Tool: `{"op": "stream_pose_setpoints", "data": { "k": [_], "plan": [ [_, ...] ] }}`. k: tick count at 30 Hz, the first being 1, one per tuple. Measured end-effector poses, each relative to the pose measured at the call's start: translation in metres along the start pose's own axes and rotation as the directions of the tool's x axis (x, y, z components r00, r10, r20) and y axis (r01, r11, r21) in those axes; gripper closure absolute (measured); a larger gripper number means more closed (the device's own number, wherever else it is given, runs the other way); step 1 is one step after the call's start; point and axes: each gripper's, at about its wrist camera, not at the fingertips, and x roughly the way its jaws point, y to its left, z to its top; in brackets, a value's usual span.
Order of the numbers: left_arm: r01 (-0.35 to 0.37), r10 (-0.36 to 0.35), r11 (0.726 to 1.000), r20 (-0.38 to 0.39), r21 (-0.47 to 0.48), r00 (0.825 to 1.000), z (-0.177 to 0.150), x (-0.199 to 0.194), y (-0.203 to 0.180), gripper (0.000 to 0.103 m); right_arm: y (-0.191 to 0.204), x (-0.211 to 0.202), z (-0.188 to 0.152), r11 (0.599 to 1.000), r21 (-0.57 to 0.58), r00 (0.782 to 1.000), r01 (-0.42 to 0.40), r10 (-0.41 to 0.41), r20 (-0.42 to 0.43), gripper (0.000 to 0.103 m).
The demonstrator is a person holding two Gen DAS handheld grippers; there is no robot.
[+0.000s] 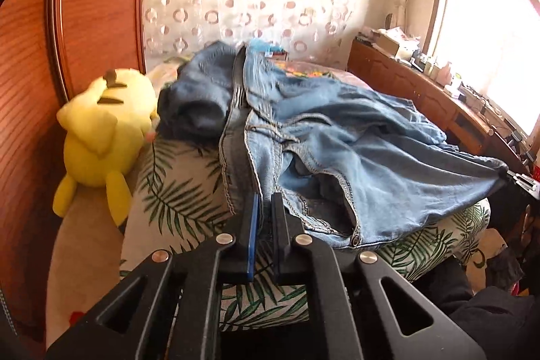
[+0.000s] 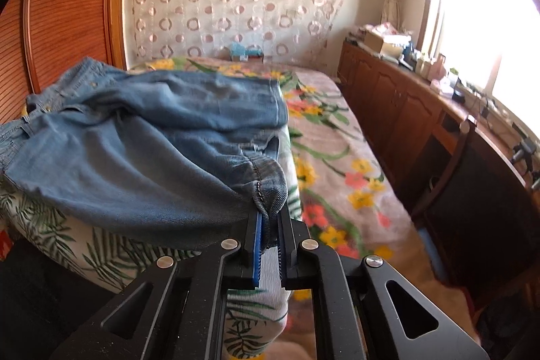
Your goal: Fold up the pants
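Note:
Light blue denim pants (image 1: 337, 154) lie bunched on a leaf-print cushion (image 1: 182, 191) on the bed. My left gripper (image 1: 265, 201) is at the waistband edge, its jaws nearly shut on the denim there. My right gripper (image 2: 270, 218) is shut on a hem corner of the pants (image 2: 141, 157) and holds it up off the cushion (image 2: 67, 231). In the left wrist view the right gripper (image 1: 513, 174) shows at the far right, pinching that corner.
A yellow plush toy (image 1: 104, 134) leans against the wooden headboard (image 1: 30, 90) at left. A darker denim garment (image 1: 199, 93) lies behind the pants. A floral bedspread (image 2: 337, 150) covers the bed. A wooden cabinet (image 2: 405, 110) with clutter runs under the window.

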Motion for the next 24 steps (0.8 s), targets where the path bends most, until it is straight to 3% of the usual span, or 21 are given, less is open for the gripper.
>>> {"op": "stream_pose_setpoints", "data": {
  "k": [12, 17, 24],
  "plan": [
    [-0.015, 0.011, 1.000, 0.128, 0.027, 0.992, 0.018, -0.050, -0.004, 0.101, -0.007, -0.029, 0.019, 0.998, -0.051, 0.996, 0.032, -0.028, 0.085, 0.097],
    [0.009, -0.014, 0.999, 0.092, 0.054, 0.996, 0.014, -0.040, -0.005, 0.101, 0.002, -0.038, 0.024, 0.995, -0.090, 0.993, 0.035, -0.024, 0.119, 0.097],
    [0.017, -0.018, 1.000, 0.059, 0.018, 0.998, 0.001, -0.023, -0.003, 0.101, 0.002, -0.011, 0.014, 0.995, -0.095, 0.997, 0.032, -0.024, 0.076, 0.097]
  ]
}}
